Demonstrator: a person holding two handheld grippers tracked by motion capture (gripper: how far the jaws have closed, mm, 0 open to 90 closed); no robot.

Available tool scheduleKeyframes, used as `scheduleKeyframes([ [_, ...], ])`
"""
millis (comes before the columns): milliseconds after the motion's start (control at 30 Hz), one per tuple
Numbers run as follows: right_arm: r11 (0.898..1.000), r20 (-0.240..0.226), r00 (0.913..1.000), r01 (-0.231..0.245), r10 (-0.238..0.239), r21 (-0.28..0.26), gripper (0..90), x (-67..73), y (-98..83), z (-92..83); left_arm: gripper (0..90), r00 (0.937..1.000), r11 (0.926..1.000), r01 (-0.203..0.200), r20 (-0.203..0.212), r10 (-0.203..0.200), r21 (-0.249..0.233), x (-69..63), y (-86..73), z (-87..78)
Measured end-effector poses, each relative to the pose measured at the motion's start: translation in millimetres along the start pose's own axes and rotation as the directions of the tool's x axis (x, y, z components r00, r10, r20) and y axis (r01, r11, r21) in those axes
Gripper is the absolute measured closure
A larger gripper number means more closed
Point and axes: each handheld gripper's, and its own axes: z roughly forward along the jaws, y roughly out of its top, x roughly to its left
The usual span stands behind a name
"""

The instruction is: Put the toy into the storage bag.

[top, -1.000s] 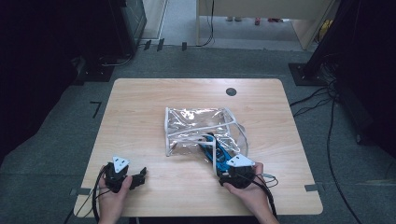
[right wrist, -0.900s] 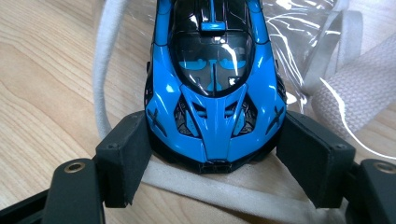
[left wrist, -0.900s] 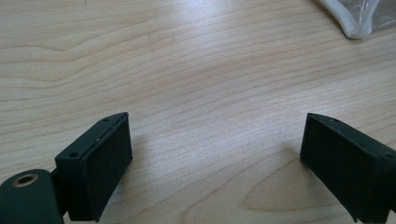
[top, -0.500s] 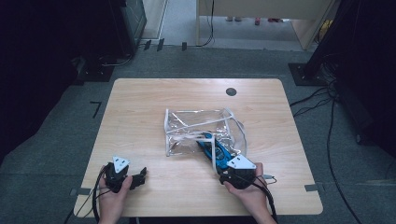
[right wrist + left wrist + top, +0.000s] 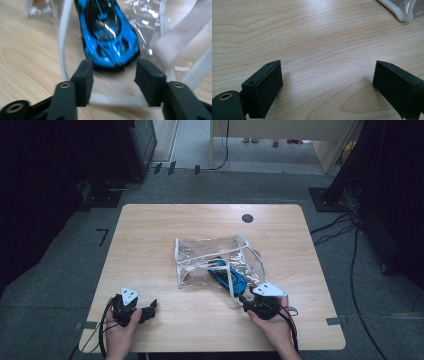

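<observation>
Since a second earlier, the clear plastic bag with white straps (image 5: 216, 261) had shifted a little. At left, the left gripper (image 5: 327, 82) rested released over the pale wooden table (image 5: 150, 245). The right gripper (image 5: 113, 72) flanked, jaws parted, the blue toy car (image 5: 107, 32) inside the bag at centre-right.

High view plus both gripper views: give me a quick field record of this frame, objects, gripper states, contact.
surface: wooden table
bag: clear plastic bag with white trim, lying mid-table
car: blue toy car, inside the bag's open mouth
left gripper: open, over bare wood, apart from the bag
right gripper: jaws either side of the car's near end; grip not certain, image blurred
hands: one on each gripper at the table's near edge
</observation>
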Motion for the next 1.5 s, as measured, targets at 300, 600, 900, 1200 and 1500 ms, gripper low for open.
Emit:
scheduleKeyframes([
  [300, 0.995, -0.058, 0.9948, 0.086, -0.083, 0.046, 84.6, 2.4, -0.7, 14.2, 9.1, 1.0, 1.0, 0.0, 0.0, 0.0, 0.001, -0.2, 0.3, 0.3],
  [600, 0.997, -0.038, 0.9969, 0.07, -0.069, 0.033, 87.2, 2.0, 12.6, 18.1, 9.1, 1.0, 1.0, -0.001, 0.0, 0.001, 0.001, -0.2, 0.4, 0.3],
  [900, 0.994, 0.059, 0.9924, 0.108, -0.108, -0.006, 32.6, 9.3, 8.5, 20.1, 9.1, 1.0, 1.0, 0.0, 0.001, 0.0, -0.001, -0.4, 0.2, 0.3],
  [1200, 0.988, 0.052, 0.9874, 0.147, -0.149, 0.04, 26.3, 12.2, 13.7, 37.8, 9.1, 1.0, 1.0, -0.001, 0.002, 0.001, -0.001, -0.5, 0.2, 0.3],
  [1500, 0.969, 0.115, 0.9626, 0.246, -0.246, 0.011, 57.8, 21.2, 11.7, 33.1, 9.1, 1.0, 1.0, -0.001, 0.002, 0.001, -0.001, -0.6, 0.3, 0.4],
])
